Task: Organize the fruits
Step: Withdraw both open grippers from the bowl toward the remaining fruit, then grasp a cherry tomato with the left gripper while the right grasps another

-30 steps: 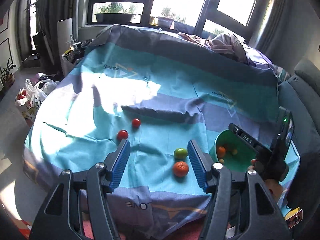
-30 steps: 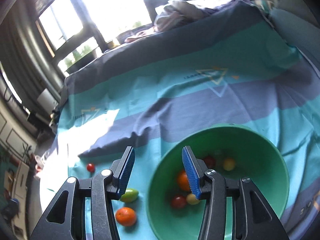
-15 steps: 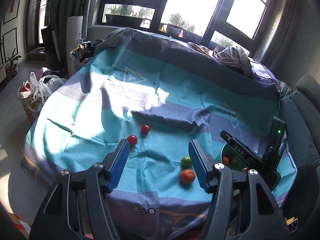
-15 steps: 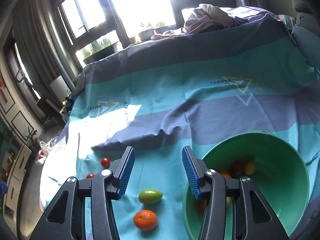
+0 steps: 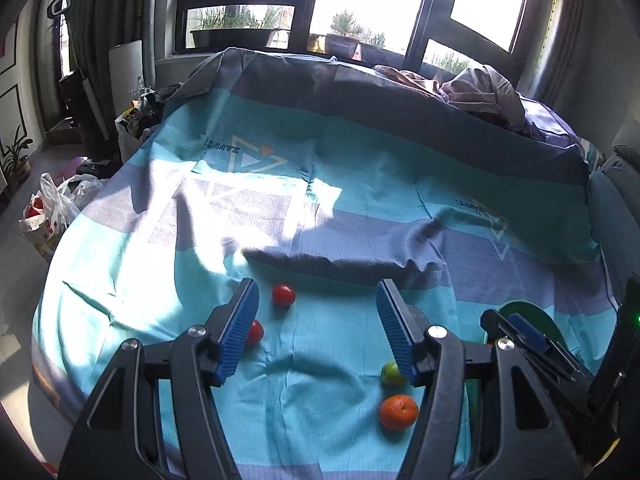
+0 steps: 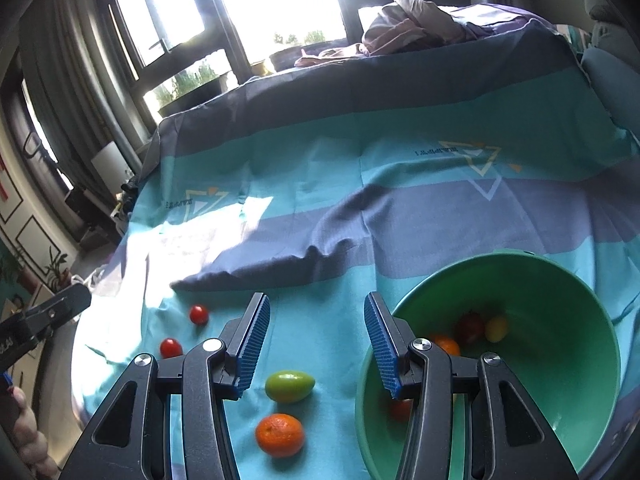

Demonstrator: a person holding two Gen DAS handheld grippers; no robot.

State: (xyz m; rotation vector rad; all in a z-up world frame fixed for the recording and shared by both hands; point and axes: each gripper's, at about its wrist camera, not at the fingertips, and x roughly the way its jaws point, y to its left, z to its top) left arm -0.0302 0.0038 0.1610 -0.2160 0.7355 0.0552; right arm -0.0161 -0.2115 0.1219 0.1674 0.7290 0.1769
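On the teal striped sheet lie two red tomatoes (image 5: pixel 283 295) (image 5: pixel 255 332), a green fruit (image 5: pixel 392 374) and an orange (image 5: pixel 399 412). My left gripper (image 5: pixel 317 286) hovers above the tomatoes. Its jaws are closing a little with nothing between them, and its left finger hides part of the nearer tomato. My right gripper (image 6: pixel 316 300) stands open and empty above the sheet, with the green fruit (image 6: pixel 289 386) and orange (image 6: pixel 280 434) below it. To its right, the green bowl (image 6: pixel 500 258) holds several small fruits (image 6: pixel 470 326); the right finger overlaps its near rim.
A fold in the sheet (image 5: pixel 328 264) runs just beyond the fruits. Crumpled clothes (image 5: pixel 480 92) lie at the bed's far end under the windows. Plastic bags (image 5: pixel 48 216) sit on the floor at left. A grey sofa (image 5: pixel 620 208) borders the right side.
The left gripper has moved left and forward, so the tomatoes now sit between its fingers and the bowl is at the right edge. The right gripper shifted left off the bowl, then held still.
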